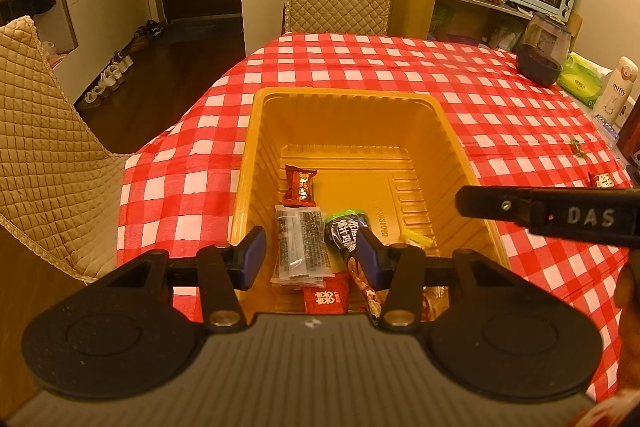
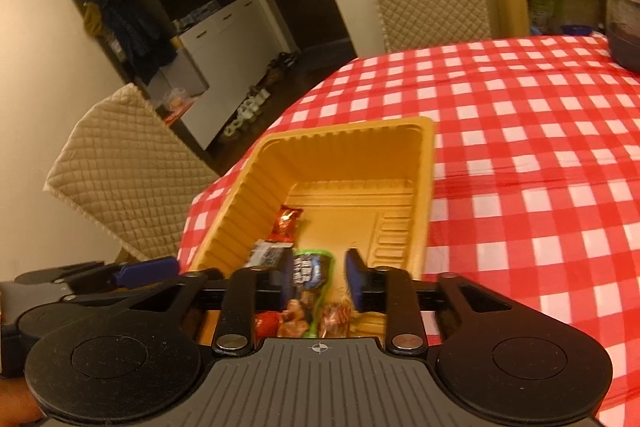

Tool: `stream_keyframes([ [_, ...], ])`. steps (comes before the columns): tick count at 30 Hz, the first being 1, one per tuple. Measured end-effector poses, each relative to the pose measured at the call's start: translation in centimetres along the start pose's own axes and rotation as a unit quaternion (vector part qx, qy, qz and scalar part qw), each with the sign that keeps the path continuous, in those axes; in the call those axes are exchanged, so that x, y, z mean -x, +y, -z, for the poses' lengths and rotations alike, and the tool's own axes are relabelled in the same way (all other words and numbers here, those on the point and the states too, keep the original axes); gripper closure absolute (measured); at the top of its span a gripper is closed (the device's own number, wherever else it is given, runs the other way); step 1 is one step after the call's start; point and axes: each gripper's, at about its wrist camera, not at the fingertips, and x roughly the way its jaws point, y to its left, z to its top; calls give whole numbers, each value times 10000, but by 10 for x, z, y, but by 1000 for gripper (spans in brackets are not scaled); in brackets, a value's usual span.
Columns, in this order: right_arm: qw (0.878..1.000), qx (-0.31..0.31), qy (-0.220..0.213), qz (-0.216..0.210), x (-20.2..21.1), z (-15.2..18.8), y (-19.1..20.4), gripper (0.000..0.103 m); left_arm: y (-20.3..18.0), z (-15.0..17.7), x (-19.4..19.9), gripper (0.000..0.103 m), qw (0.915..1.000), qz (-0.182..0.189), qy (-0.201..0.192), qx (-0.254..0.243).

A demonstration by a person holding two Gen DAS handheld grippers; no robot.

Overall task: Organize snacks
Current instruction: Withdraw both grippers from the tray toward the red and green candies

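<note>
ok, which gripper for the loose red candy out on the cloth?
Right, probably. The red candy lies on the tablecloth right of the tray, on the side of the right gripper. Both jaws are open and empty; the left gripper sits over the tray.

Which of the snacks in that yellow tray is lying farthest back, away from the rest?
The small red packet. It lies alone farther into the yellow tray, beyond the clear sachet of dark seeds and the green-topped wrapper, which crowd the near end.

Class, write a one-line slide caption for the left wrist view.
Open left claw hovers over a yellow tray of wrapped snacks on a red checked tablecloth.
</note>
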Motion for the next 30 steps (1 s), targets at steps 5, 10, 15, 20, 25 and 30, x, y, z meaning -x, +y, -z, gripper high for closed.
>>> stream_keyframes([
  [5,9996,-141,-70,222,20,5,-16,64,-4,0,6,56,10000,28,-51,25],
  [10,9982,-224,-51,553,43,17,-31,62,-14,1,17,49,9999,67,-119,41],
  [15,9964,-197,-116,813,70,25,-41,60,-28,4,30,46,9998,97,-168,40],
  [20,9949,-138,-236,968,99,30,-44,57,-44,7,45,38,9996,155,-238,39],
  [25,9932,-34,-339,1117,125,35,-45,46,-60,12,61,28,9990,304,-318,95],
  [30,9899,-6,-473,1334,153,43,-53,37,-83,16,76,18,9977,524,-431,71],
])
